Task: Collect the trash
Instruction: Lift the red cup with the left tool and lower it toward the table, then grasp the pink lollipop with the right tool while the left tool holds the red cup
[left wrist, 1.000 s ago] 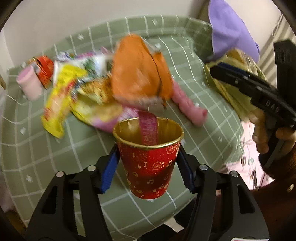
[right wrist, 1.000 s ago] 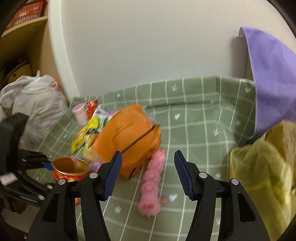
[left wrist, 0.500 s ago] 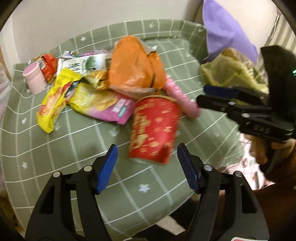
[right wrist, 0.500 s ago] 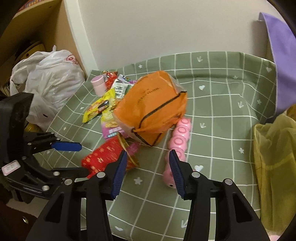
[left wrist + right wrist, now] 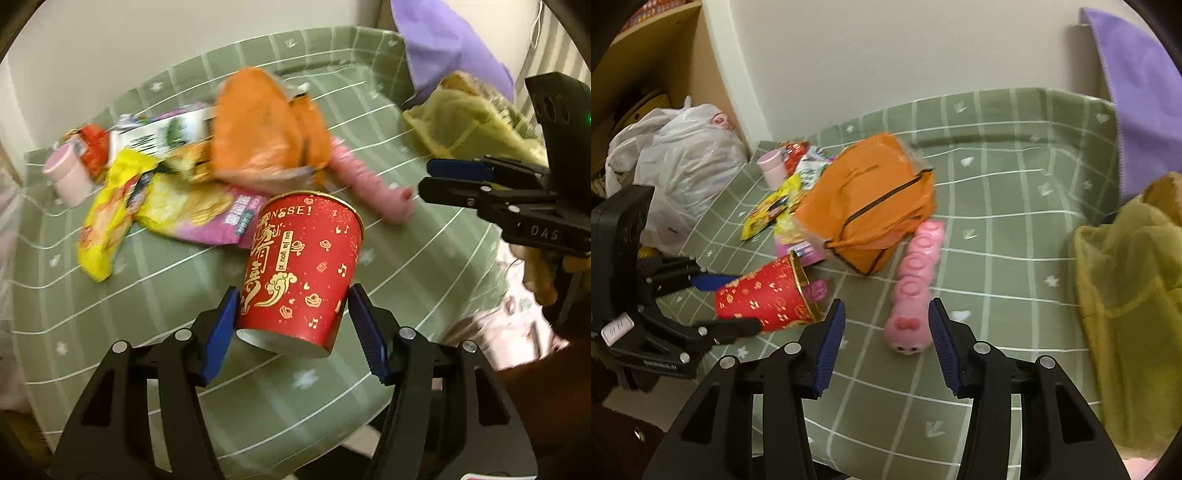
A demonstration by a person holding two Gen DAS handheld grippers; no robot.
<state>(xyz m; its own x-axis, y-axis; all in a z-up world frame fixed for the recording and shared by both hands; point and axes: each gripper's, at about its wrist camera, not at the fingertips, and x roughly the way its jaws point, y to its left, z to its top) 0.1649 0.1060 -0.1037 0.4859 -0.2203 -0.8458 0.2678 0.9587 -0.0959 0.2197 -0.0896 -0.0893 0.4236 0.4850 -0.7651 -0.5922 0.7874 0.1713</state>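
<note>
Green checked cloth (image 5: 92,332) carries all trash. Orange bag (image 5: 266,140) at middle; snack wrappers (image 5: 166,206) left of bag, pink toy (image 5: 916,284) right of it. Red cup (image 5: 301,273) tipped on side in front of bag, left gripper (image 5: 295,325) pinching its base, jaws just closing. Right gripper (image 5: 886,339) spread, empty, over toy's head. Step: gathering cup. Next likely needs cup carried into bag's mouth

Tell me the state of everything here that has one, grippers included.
red cup: tipped sideways, clamped near its base.
left gripper: jaws just closed further, shut on the red cup.
right gripper: open, jaws just narrowed, gripping nothing.
orange bag: crumpled, resting on snack wrappers.
pink toy: lying flat on the cloth.
pink cup: upright.
</note>
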